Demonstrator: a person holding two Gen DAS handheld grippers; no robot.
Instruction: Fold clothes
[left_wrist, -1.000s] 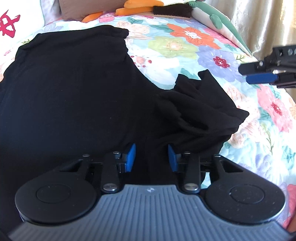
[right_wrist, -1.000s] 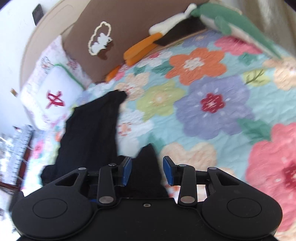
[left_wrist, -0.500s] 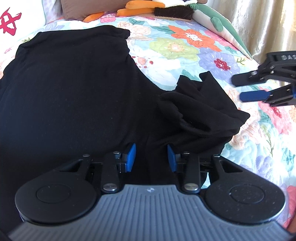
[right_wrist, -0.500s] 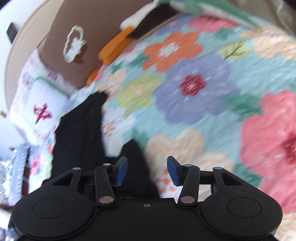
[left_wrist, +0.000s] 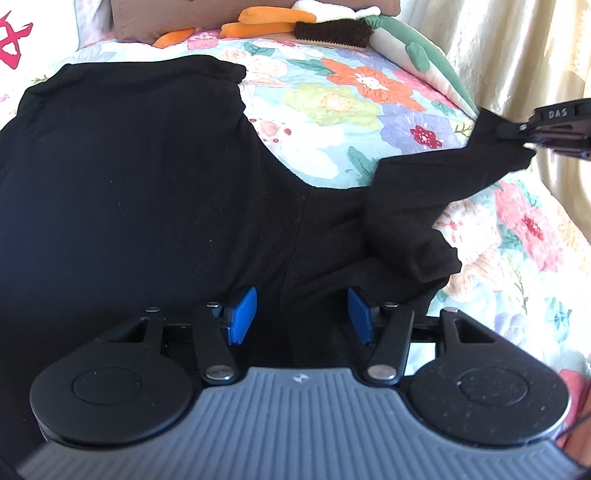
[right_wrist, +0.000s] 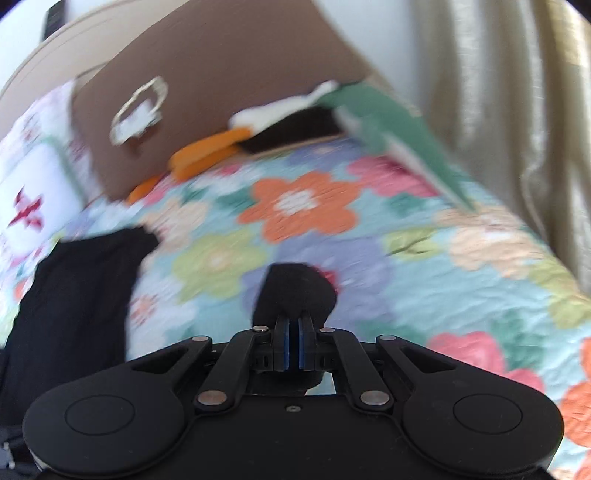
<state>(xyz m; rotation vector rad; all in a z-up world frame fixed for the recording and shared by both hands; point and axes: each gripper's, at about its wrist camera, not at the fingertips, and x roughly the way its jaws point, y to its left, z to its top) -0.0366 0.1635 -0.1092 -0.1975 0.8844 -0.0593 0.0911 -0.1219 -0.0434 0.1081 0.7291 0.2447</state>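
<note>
Shirt (left_wrist: 129, 192) sleeve (left_wrist: 443, 177) sits pinched in my right gripper (right_wrist: 294, 332), lifted off the quilt (left_wrist: 332, 110); my left gripper (left_wrist: 301, 314) gapes wide above the body (black, spread flat), pillows (right_wrist: 221, 55) beyond.

- A quilted floral bedspread (left_wrist: 343, 147) covers the bed, with orange, lilac, green and pink blooms on pale blue.
- A brown cushion (right_wrist: 207, 99) leans at the head of the bed, a white looped motif stitched on its front.
- A white pillow (right_wrist: 33, 199) with a red mark sits just beside the brown cushion.
- A plush toy (left_wrist: 273, 22) with orange, white, dark brown and green parts lies along the far edge.
- Pale gold curtains (left_wrist: 517, 55) hang beside the bed.
</note>
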